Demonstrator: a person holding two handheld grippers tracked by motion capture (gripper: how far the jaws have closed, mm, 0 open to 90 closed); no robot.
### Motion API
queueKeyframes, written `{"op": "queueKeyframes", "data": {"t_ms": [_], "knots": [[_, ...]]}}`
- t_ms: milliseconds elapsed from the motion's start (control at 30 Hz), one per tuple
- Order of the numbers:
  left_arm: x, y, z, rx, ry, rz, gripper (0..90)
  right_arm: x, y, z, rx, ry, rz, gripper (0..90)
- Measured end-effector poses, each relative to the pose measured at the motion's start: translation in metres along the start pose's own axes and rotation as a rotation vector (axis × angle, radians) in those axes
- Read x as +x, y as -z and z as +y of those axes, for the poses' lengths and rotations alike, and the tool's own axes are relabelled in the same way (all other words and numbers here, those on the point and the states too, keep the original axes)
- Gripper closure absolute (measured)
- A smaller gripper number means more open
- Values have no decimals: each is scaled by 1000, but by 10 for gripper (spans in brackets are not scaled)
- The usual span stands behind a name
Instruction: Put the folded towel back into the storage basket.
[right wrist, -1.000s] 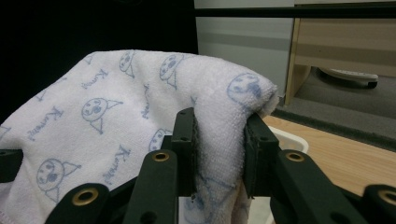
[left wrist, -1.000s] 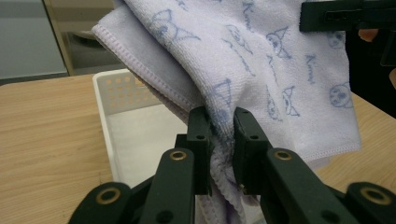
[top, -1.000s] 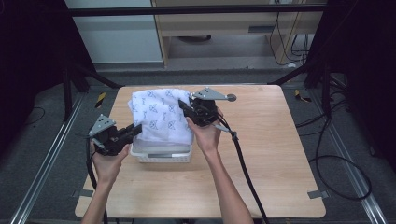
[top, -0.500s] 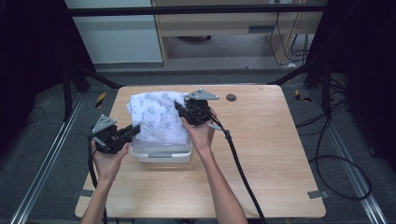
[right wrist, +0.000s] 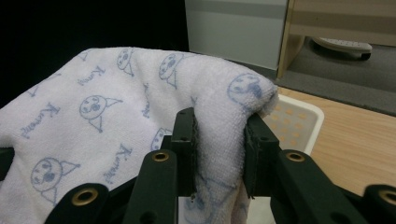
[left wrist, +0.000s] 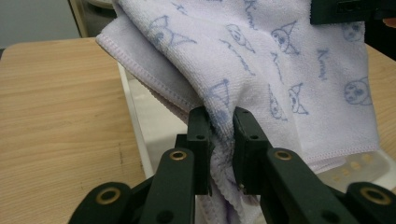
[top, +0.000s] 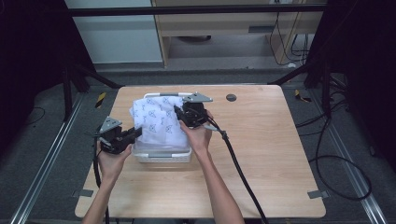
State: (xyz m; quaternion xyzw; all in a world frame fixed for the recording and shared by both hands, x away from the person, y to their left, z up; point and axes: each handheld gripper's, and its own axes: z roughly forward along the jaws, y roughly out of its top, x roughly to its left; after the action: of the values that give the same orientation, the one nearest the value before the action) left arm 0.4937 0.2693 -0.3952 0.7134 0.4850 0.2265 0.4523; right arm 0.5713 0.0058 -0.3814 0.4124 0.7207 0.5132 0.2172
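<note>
A white towel [top: 156, 120] printed with blue cartoon faces hangs folded over a white plastic basket [top: 162, 155] on the wooden table. My left gripper [top: 134, 134] is at the basket's left side, shut on a bunched edge of the towel [left wrist: 261, 79]; its jaws pinch the cloth [left wrist: 223, 122]. My right gripper [top: 179, 113] holds the towel's upper right part from the basket's right side, shut on a thick fold [right wrist: 219, 121]. The basket's perforated rim [right wrist: 299, 119] shows behind that fold.
The basket stands near the middle-left of the round-cornered table [top: 261, 154]. A black cable [top: 238, 163] trails from the right gripper across the table toward the front edge. A small dark disc [top: 230, 97] lies near the table's back edge. Metal frame rails run on both sides.
Both grippers have sunk with the towel and moved toward the basket; the right one has shifted left. The towel now hangs lower and more bunched over the basket.
</note>
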Motion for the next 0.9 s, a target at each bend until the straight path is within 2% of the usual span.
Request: {"op": "queueKeyframes", "data": {"t_ms": [633,733,900], "knots": [[-1,-23,-13,70,-17,16,780,-7,-16,-22,69,14,-39,693],[-1,-26,-15,77,-10,12,780,-9,-17,-26,67,6,-41,692],[-2,-32,-18,94,-21,19,780,-11,-22,-33,91,4,-51,689]]}}
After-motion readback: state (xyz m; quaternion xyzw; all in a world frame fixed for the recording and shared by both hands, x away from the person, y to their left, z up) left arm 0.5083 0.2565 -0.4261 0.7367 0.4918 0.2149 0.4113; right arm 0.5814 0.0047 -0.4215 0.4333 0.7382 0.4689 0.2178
